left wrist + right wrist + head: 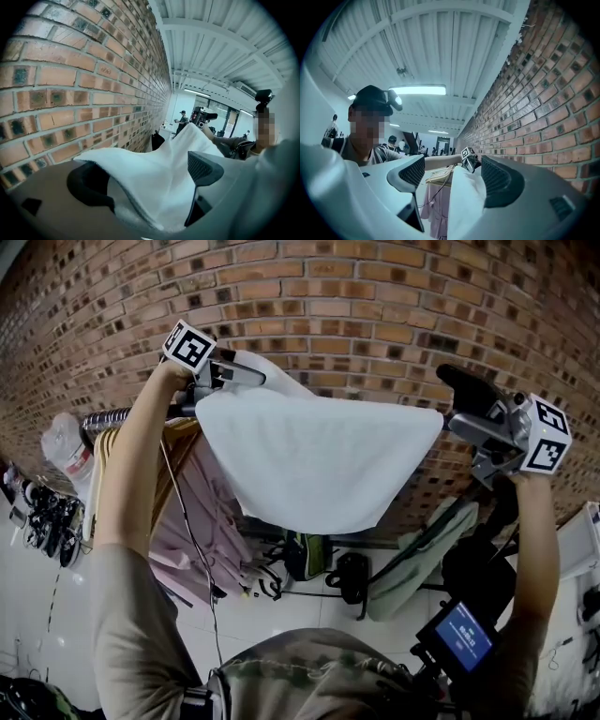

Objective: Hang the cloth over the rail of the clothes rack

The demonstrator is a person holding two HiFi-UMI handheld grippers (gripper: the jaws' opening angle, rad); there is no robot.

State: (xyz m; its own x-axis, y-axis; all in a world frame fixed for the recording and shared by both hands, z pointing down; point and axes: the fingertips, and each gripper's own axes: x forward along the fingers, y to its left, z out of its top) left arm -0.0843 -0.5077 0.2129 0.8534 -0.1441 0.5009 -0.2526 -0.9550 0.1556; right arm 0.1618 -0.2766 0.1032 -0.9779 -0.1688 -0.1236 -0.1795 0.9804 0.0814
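Item: white cloth (309, 460), one piece, spread wide with its lower edge hanging in a curve.
Location of cloth: draped over the top of the clothes rack in front of the brick wall (356, 296), stretched between the two grippers. The rail (101, 418) shows only to the left of it; under the cloth it is covered.
Left hand-held gripper (246, 374): raised at the cloth's upper left corner, marker cube (187, 345) on top. In the left gripper view its jaws stand wide apart. The cloth's corner lies loose between them, heaped over the dark pad at that view's left. The ribbed pad (204, 166) on the other side is bare and presses nothing.
Right hand-held gripper (459, 407): held up at the cloth's right corner, with the second marker cube (547, 435) behind it. In the right gripper view the jaws are parted. The cloth's end rises in the gap, close against the pad (499, 180) at that view's right and clear of the opposite pad (412, 172), so it is not clamped.
Other stock on rack: pink garments (202, 512) and a striped beige one hang from hangers beneath and left of the cloth.
Surroundings: shoes (42, 512) lined on the floor at far left; a small lit screen (464, 634) below the right arm.
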